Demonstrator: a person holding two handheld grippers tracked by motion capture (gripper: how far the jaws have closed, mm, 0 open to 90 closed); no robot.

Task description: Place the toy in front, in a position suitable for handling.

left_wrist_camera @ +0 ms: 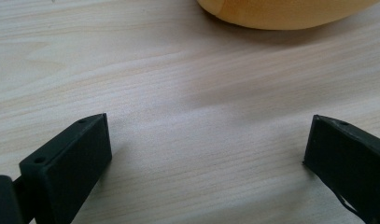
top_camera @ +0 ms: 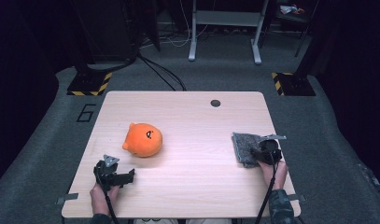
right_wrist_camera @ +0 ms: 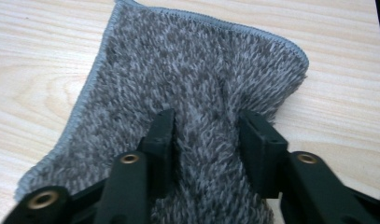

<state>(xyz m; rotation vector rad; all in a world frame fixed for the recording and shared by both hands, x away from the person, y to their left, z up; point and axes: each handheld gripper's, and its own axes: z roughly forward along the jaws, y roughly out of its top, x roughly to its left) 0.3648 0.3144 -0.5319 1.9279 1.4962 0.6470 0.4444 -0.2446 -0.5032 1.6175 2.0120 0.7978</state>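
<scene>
An orange plush toy (top_camera: pixel 142 139) with a small face lies on the left half of the wooden table (top_camera: pixel 192 116); its lower edge shows at the top of the left gripper view (left_wrist_camera: pixel 281 11). My left gripper (top_camera: pixel 130 176) (left_wrist_camera: pixel 206 140) rests near the front left edge, jaws wide open over bare wood, a little short of the toy. A grey fluffy cloth (top_camera: pixel 245 147) (right_wrist_camera: pixel 197 74) lies flat near the right edge. My right gripper (top_camera: pixel 261 153) (right_wrist_camera: pixel 206 126) sits on the cloth's near end, its jaws parted, with cloth pile standing up between them.
A dark round hole (top_camera: pixel 215 103) marks the table's far side. The cloth lies close to the table's right edge. Beyond the table, on grey carpet, stand two bases with yellow-black stripes (top_camera: pixel 87 84) (top_camera: pixel 292 83) and a white frame (top_camera: pixel 225 28).
</scene>
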